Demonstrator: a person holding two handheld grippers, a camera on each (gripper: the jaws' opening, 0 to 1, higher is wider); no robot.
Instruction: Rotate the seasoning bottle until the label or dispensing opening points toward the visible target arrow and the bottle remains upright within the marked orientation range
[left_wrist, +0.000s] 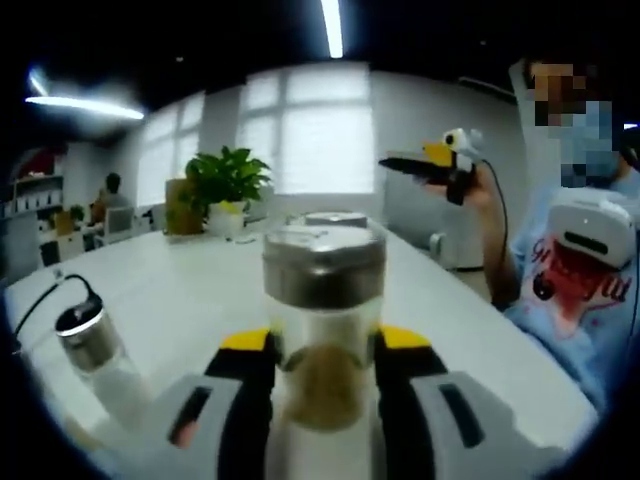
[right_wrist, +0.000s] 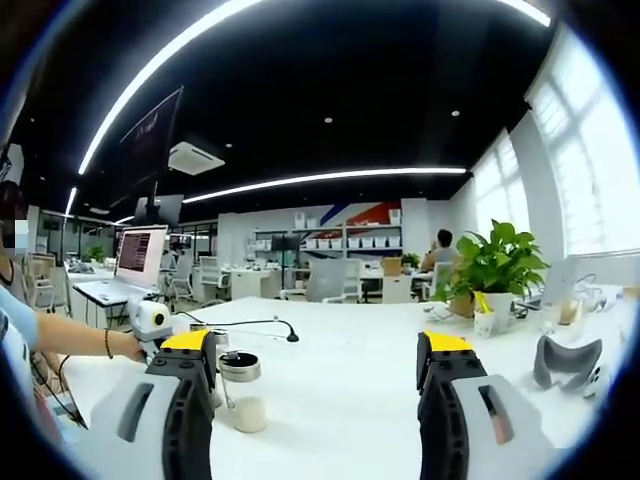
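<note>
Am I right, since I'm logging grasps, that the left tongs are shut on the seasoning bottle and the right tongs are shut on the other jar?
Partly. The left tongs do clamp the seasoning bottle, but the right gripper view shows the right tongs open, holding nothing; the small jar stands on the white table beside them.

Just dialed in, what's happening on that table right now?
A person is working with two handheld grippers at a white table. The left gripper is shut on a clear seasoning bottle with a metal cap, holding it upright. The right gripper is open and holds nothing, raised off the table. A second bottle stands apart on the table. A potted plant stands at the far end. I see no target arrow.
</note>
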